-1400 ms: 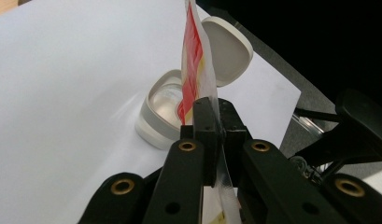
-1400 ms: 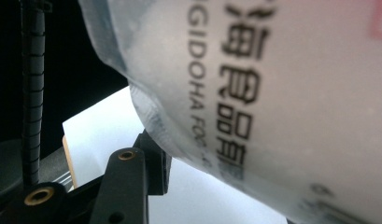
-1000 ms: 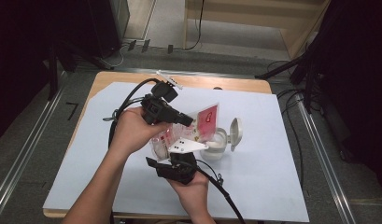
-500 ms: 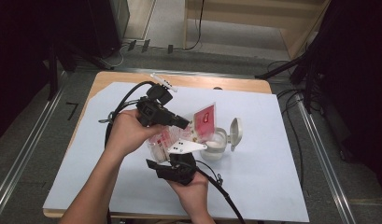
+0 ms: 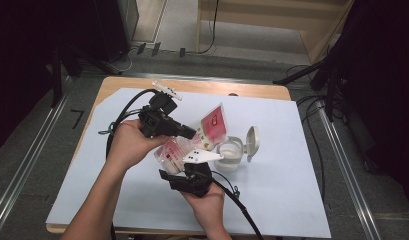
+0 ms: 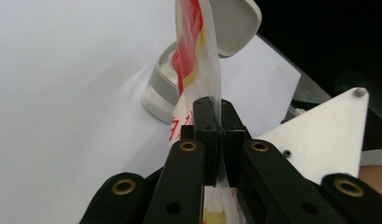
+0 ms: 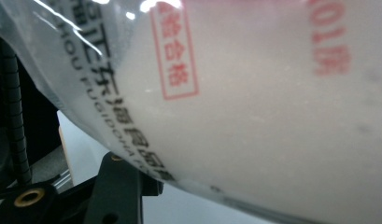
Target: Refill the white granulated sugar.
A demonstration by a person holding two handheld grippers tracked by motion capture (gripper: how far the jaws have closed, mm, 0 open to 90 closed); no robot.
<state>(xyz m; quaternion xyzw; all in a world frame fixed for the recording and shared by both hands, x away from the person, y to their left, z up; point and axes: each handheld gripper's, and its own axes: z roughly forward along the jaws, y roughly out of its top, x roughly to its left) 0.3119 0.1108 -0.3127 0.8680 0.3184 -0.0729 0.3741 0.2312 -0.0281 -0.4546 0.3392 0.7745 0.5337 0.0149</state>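
This looks like a lab or test room set up for recording handwork, not a home or a kitchen. A small light-wood table [image 5: 142,82] stands alone on a grey carpeted floor [image 5: 37,200], its top covered by a plain white sheet [image 5: 292,170] laid as a work surface. Bare metal rails [image 5: 22,170] run along the floor on both sides of the table. Black cables [image 5: 312,130] trail loose across the carpet, and dark stands or equipment frames [image 5: 337,65] crowd the edges, though the gloom there makes them hard to identify. Behind the table, pale wooden panelling [image 5: 272,20] rises from the floor.
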